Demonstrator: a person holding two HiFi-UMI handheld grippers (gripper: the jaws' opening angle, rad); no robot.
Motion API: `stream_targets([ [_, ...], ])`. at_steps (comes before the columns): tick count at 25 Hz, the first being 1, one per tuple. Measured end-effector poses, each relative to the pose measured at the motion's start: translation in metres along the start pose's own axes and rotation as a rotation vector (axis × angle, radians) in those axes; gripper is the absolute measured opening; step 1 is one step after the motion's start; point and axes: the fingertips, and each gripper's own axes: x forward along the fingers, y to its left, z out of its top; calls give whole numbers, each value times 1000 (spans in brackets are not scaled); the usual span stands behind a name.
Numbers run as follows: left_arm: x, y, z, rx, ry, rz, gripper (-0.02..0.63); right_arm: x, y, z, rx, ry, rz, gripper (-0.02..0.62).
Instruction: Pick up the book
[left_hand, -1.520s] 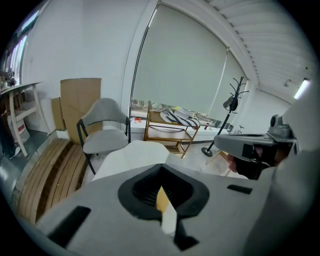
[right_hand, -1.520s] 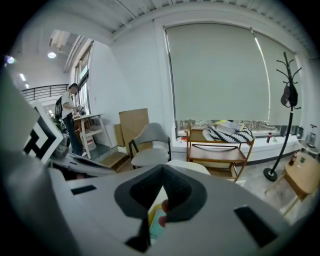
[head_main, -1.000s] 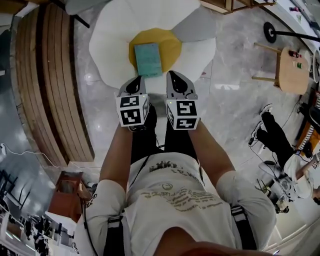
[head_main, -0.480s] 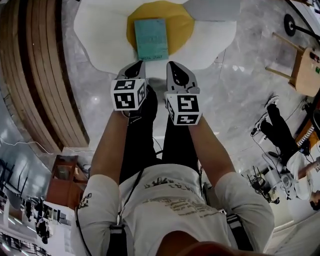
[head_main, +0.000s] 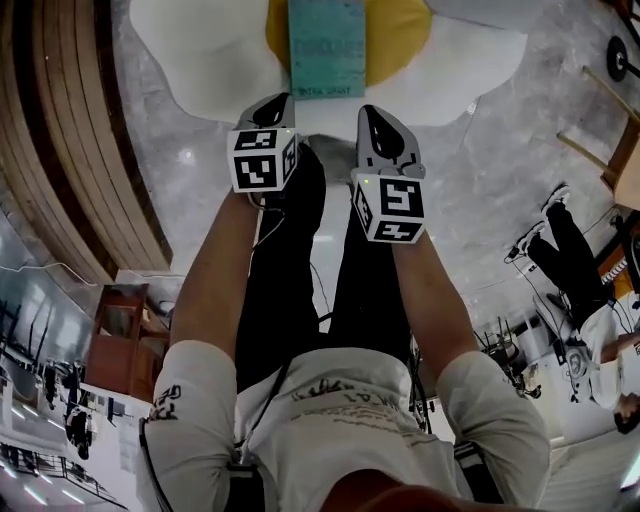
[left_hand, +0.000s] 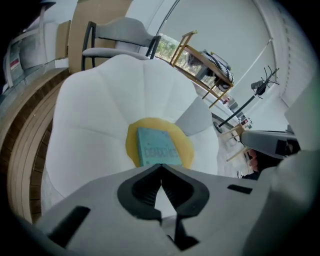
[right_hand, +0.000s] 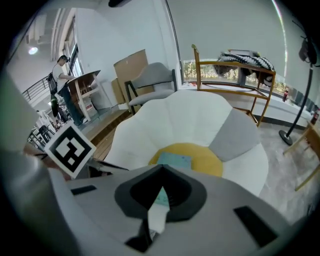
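Left tool (head_main: 277, 100) and right tool (head_main: 373, 112), side by side, both closed and empty; book (head_main: 326, 45) lies ahead of them on a yellow cushion (head_main: 402, 35).

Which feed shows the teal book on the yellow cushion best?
The left gripper view: the flat teal book lies nearly whole on the round yellow cushion. The head view crops its far end at the frame edge; the right gripper view shows only a strip above the right gripper.

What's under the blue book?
The book lies flat on a round yellow cushion, in the middle of a white flower-shaped seat. The patch of cushion right beneath the book is covered, so it can't be seen.
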Motion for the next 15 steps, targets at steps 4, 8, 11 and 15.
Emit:
stream_targets([
  [4,24,10,-15,-101,25,-65,153,5,-5,-23,7,41,-4,25],
  [8,49,17,-26,-168,56,-113,183,15,-9,-36,-5,69,-8,25],
  [11,70,21,-36,-171,109,-137,196,22,-9,-41,-4,75,-9,25],
  [15,92,21,-46,-162,176,-143,199,25,-15,-45,-2,82,-11,25],
])
